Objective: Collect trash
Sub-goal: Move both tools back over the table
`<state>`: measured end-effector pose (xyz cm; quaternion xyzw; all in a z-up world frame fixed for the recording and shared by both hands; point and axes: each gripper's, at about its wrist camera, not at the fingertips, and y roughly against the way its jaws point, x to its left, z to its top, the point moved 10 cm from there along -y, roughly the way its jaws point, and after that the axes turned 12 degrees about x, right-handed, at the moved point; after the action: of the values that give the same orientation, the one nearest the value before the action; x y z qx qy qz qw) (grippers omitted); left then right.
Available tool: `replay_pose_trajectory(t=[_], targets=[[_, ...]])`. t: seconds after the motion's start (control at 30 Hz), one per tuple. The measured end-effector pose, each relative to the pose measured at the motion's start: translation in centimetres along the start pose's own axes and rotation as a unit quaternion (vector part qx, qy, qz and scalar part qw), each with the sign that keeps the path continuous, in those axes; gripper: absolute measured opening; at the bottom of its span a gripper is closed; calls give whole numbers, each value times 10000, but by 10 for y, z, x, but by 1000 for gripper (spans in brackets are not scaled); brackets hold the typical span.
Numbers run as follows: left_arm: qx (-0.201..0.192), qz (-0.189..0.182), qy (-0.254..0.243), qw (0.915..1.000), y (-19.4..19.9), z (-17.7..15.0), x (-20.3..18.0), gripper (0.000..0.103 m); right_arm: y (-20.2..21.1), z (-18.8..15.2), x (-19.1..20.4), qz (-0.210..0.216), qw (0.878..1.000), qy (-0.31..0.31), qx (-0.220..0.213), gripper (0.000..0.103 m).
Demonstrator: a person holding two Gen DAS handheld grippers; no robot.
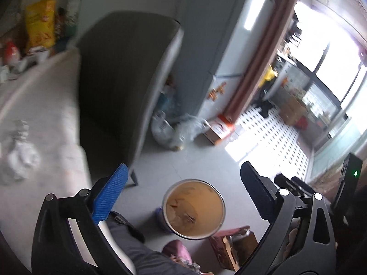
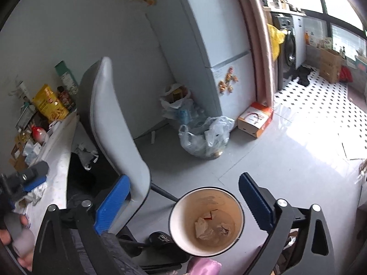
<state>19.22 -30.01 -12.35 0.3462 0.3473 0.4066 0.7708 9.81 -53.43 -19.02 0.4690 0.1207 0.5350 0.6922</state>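
A round bin (image 1: 207, 193) with a tan inside stands on the grey floor, below and between the fingers of my left gripper (image 1: 183, 194), which is open and empty. In the right wrist view the same bin (image 2: 182, 217) holds crumpled paper scraps (image 2: 203, 228). My right gripper (image 2: 183, 202) hangs above it, open, with nothing between its blue pads. A crumpled white tissue (image 1: 20, 158) lies on the white-clothed table (image 1: 50, 105) to the left. More crumpled paper (image 2: 88, 153) lies on the chair seat.
A grey chair (image 2: 114, 123) stands between the table and the bin. Clear plastic bags (image 2: 204, 137) and a cardboard box (image 2: 254, 119) sit by the fridge (image 2: 220, 52). Snack bags and bottles (image 2: 49, 104) crowd the table's far end. A black slipper (image 2: 160, 238) lies by the bin.
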Motion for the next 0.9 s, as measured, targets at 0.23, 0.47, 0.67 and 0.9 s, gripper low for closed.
replay_pose_trajectory(t=[0.23,0.47,0.67,0.9], targets=[[-501,294,564,9967,56,8,64,97,1,-6,51,267,9992,313,8,95],[-820,421,1111,9895,93,1,125,97,-2,-12,108,587,9962,630,88,95],[-1117,462,1495,9813,124,-6,171,97,1,-16,162,866,9913,982,132,95],[-1449,488,1980,9682,158,-22,226,97,2,-32,223,1195,9835,1336,223,95]])
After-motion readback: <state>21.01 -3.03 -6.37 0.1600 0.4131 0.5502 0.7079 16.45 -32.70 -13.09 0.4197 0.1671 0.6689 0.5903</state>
